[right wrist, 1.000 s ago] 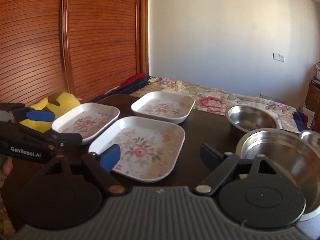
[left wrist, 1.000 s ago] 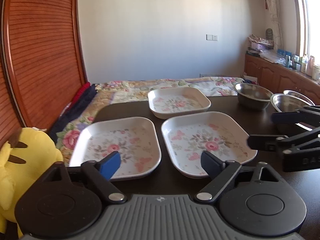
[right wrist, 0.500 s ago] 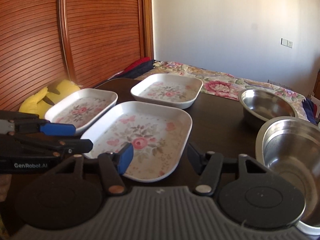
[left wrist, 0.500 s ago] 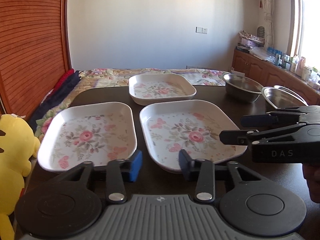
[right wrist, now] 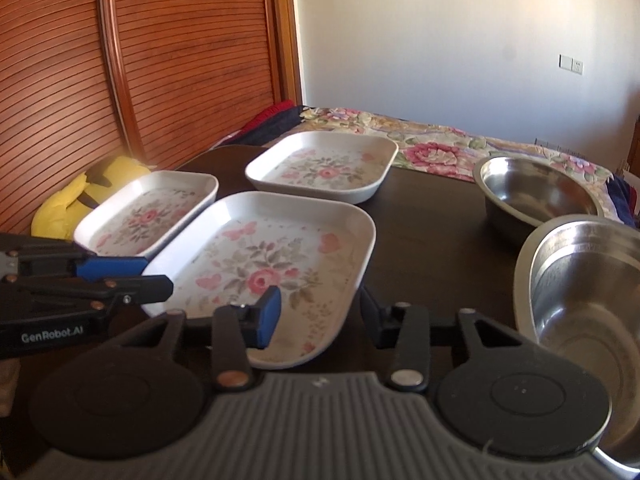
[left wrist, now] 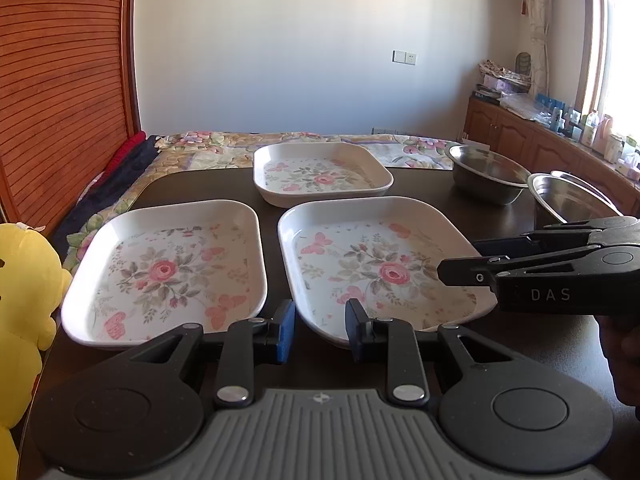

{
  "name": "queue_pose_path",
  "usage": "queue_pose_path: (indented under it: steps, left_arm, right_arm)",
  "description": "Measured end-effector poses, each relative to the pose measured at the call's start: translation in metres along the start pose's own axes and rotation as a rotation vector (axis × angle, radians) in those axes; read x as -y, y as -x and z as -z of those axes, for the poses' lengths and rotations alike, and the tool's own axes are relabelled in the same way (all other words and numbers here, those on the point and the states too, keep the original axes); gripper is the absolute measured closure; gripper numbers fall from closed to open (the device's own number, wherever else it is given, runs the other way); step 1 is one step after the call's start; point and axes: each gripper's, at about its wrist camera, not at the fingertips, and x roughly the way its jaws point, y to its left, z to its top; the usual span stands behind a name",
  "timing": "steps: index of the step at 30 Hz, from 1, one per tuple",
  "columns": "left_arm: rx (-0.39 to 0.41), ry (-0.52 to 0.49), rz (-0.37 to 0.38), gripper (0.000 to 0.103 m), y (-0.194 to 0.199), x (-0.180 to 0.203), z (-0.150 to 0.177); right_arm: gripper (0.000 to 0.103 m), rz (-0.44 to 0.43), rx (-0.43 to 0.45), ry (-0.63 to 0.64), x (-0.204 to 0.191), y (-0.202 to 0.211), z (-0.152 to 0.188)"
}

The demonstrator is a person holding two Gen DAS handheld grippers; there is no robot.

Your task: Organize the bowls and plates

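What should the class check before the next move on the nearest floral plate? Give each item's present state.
1. Nearest plate empty: ok.
2. Left gripper gripping: jaws have just been closing, one near corner of the plate between them, pads not pressing: not ok.
3. Right gripper gripping: jaws have just been closing, the other near corner between them, no grip: not ok.
4. Left plate and far plate empty: ok.
5. Steel bowls clear of the plates: ok.
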Motion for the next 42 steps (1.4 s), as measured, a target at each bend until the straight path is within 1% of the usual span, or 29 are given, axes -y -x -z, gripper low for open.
queue_pose_path:
  steps: [3,5,7,9,16,19,22,25,33,42]
  left_arm:
    - [-0.002,0.004,-0.003,0.075,-0.002,0.000,0.000]
    - [-0.002,0.005,-0.003,0.075,-0.003,-0.001,0.001]
    - [-0.002,0.003,-0.005,0.075,-0.003,0.000,0.001]
    - [-0.001,0.000,-0.008,0.075,-0.003,0.001,0.001]
    - [0.007,-0.002,-0.015,0.075,-0.004,0.001,0.003]
    - [0.007,0.004,-0.016,0.077,-0.002,0.001,0.003]
    - [0.009,0.012,-0.007,0.077,0.001,0.000,0.003]
    - [0.018,0.012,-0.007,0.077,0.005,0.000,0.003]
    - [0.026,0.002,-0.004,0.077,0.016,0.003,0.007]
    - [0.046,-0.008,0.008,0.077,0.046,0.012,0.018]
  right_arm:
    - [0.061,0.002,-0.006,-0.006,0.000,-0.002,0.000]
    - [0.064,0.004,-0.012,-0.009,0.001,-0.003,0.001]
    - [0.071,0.003,-0.023,-0.017,0.003,-0.004,0.003]
    - [0.074,-0.003,-0.028,-0.024,0.004,-0.005,0.004]
    - [0.079,-0.009,-0.022,-0.025,0.007,-0.004,0.005]
    - [0.079,-0.008,-0.019,-0.028,0.007,-0.003,0.005]
    - [0.080,-0.008,-0.012,-0.034,0.007,-0.001,0.005]
    - [0.083,-0.016,-0.009,-0.041,0.010,0.001,0.005]
    - [0.083,-0.022,0.014,-0.043,0.009,0.014,0.009]
    - [0.083,-0.015,0.039,-0.047,0.003,0.037,0.020]
